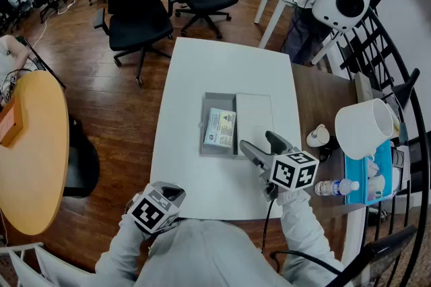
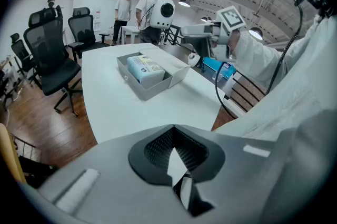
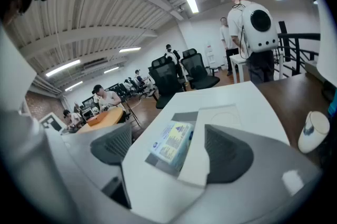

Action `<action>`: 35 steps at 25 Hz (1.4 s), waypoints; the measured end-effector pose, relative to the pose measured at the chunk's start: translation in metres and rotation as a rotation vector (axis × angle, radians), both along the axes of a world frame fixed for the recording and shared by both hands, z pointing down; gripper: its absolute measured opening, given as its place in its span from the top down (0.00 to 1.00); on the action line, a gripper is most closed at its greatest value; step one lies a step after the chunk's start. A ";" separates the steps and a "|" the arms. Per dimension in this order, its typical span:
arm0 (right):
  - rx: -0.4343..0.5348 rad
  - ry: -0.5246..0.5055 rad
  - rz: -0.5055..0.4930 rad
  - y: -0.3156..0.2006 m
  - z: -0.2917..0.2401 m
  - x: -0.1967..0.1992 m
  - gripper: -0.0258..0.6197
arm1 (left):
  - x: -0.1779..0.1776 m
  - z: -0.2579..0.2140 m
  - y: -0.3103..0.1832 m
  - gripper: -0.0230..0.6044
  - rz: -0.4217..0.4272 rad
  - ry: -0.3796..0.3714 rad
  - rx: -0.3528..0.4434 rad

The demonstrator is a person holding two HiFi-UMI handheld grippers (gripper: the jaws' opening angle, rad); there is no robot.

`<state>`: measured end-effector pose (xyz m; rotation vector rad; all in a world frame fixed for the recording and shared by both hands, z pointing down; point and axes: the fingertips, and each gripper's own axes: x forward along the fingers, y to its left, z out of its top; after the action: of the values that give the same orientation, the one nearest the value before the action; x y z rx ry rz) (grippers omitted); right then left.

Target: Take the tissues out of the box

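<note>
An open grey box (image 1: 219, 102) lies mid-table with its white lid (image 1: 254, 116) folded out to the right. Inside lies a pale blue and yellow tissue pack (image 1: 219, 128), which also shows in the right gripper view (image 3: 172, 143) and in the left gripper view (image 2: 145, 68). My right gripper (image 1: 260, 144) hovers just off the box's near right corner, jaws open and empty, pointing at the pack. My left gripper (image 1: 160, 206) stays back at the table's near edge, well away from the box. Its jaws (image 2: 172, 128) meet at the tips with nothing between them.
On the brown side table to the right are a small white cup (image 1: 318, 136), a water bottle (image 1: 335, 187), a blue tray (image 1: 372, 179) and a large white tub (image 1: 363, 127). Black office chairs (image 1: 138, 16) stand beyond the table. A round wooden table (image 1: 30, 151) is at left.
</note>
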<state>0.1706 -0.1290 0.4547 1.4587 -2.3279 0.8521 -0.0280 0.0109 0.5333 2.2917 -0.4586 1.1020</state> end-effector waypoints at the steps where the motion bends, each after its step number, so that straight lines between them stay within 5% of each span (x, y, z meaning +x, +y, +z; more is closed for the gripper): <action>1: -0.004 0.018 -0.001 -0.013 0.002 -0.008 0.28 | -0.004 0.001 0.001 0.94 0.008 -0.001 -0.005; 3: -0.022 0.047 -0.006 -0.038 0.007 -0.023 0.20 | -0.011 0.002 0.002 0.94 0.021 -0.001 -0.011; 10: -0.193 0.225 -0.034 -0.089 0.052 -0.072 0.20 | -0.038 0.001 0.001 0.94 0.016 0.006 0.006; 18: -0.336 0.369 -0.017 -0.099 0.100 -0.082 0.20 | -0.064 0.005 0.004 0.94 -0.027 0.010 -0.002; 24: -0.342 0.469 0.028 -0.106 0.122 -0.079 0.20 | -0.074 0.003 0.010 0.94 -0.047 0.011 -0.013; 35: -0.357 0.492 0.039 -0.096 0.126 -0.074 0.26 | -0.071 0.001 0.009 0.94 -0.063 0.009 0.008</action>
<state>0.0968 -0.2252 0.5806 1.3713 -1.6967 0.7626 -0.0993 0.0200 0.5343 2.2722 -0.5290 1.0607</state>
